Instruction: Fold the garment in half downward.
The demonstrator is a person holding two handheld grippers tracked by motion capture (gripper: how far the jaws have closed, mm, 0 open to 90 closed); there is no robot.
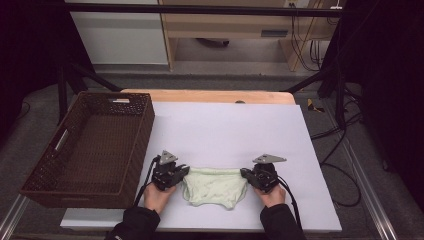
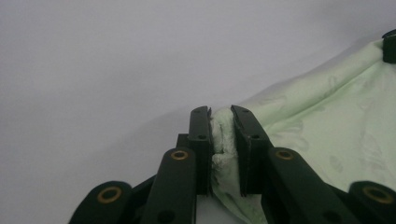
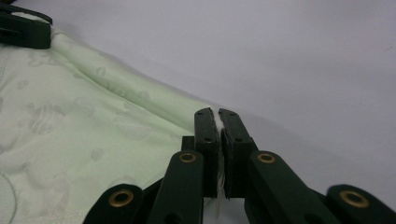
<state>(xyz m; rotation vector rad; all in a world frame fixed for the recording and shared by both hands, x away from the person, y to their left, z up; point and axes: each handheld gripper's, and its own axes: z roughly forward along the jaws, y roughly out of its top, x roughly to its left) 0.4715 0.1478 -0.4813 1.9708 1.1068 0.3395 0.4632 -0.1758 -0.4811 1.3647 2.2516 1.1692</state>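
On the bench [image 1: 225, 125], under one white sheet, stands one empty brown wicker basket [image 1: 90, 145] at my left (well apart from the work). Near me lies one pale green garment [image 1: 215, 186]; my left gripper [image 1: 176, 174] and right gripper [image 1: 248, 175] each pinch a corner.

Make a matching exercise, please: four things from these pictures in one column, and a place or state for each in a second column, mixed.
1 pale green garment
2 wicker basket
3 left gripper
4 right gripper

a shut on the garment's right corner
b flat on the white sheet
c left edge of the table
d shut on the garment's left corner

Pairs: 1-b, 2-c, 3-d, 4-a
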